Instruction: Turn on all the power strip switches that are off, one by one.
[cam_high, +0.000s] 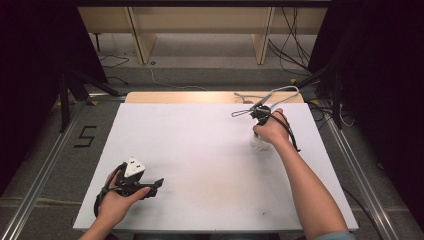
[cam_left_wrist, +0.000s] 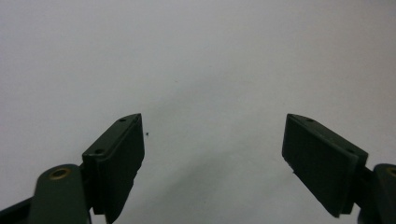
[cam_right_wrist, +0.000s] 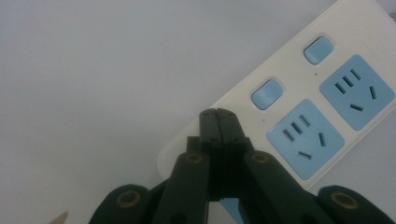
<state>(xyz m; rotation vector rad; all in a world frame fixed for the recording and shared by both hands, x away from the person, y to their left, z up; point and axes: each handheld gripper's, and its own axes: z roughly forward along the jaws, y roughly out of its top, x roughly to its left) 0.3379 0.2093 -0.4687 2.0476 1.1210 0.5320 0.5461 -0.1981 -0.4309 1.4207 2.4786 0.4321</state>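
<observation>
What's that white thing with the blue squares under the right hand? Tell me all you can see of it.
It is a power strip, white and smooth like plastic, with rounded corners. Two light blue socket panels with dark slots sit along it, each with a small blue button beside it. It lies flat on the white table. The right gripper, jaws shut together, is at its near end; whether it presses on the strip cannot be told.

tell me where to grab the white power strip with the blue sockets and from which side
Grip the power strip across its narrow width, probably at the rounded end beside the shut right gripper, coming from above. It looks to lie flat on the table, sockets up, so its two long edges suit the pads.
</observation>
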